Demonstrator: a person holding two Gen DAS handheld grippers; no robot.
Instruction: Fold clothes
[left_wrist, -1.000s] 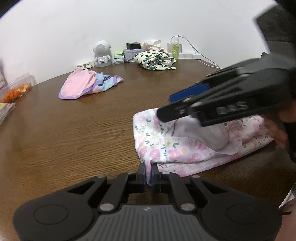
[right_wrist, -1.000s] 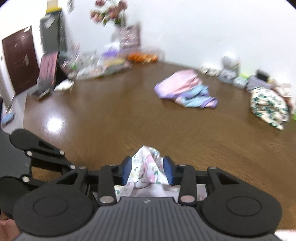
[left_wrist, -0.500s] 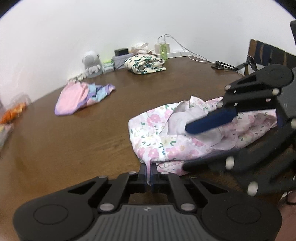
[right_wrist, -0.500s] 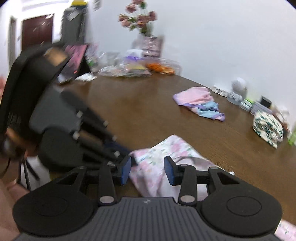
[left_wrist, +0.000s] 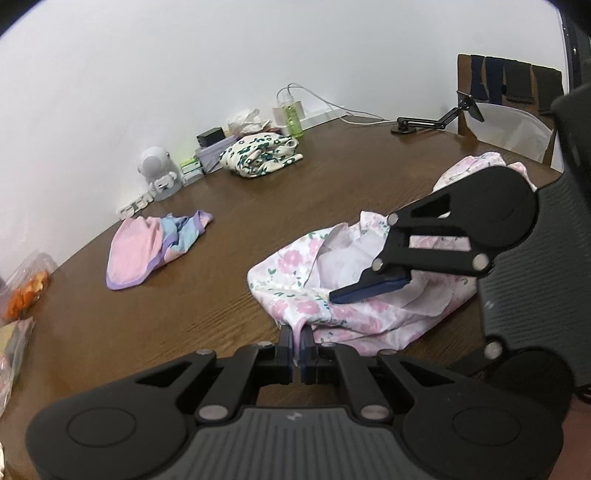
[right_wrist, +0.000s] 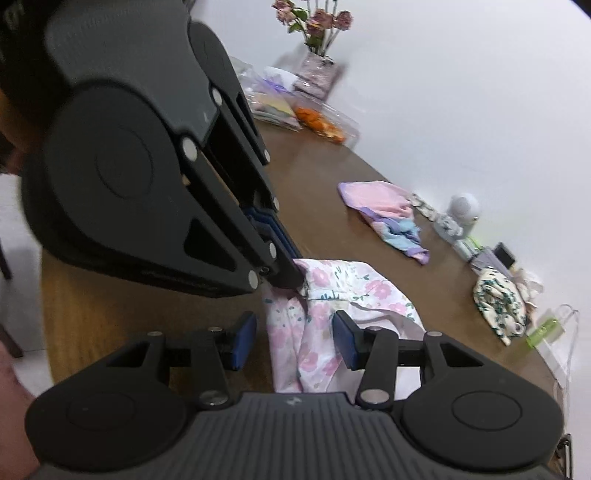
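Softly rumpled floral garment (left_wrist: 354, 291): left gripper (left_wrist: 296, 341) pinches its edge, right gripper (right_wrist: 293, 332) gapes.

both tools (left_wrist: 296, 345) (right_wrist: 293, 339) are black plastic with silver screws and blue pads.
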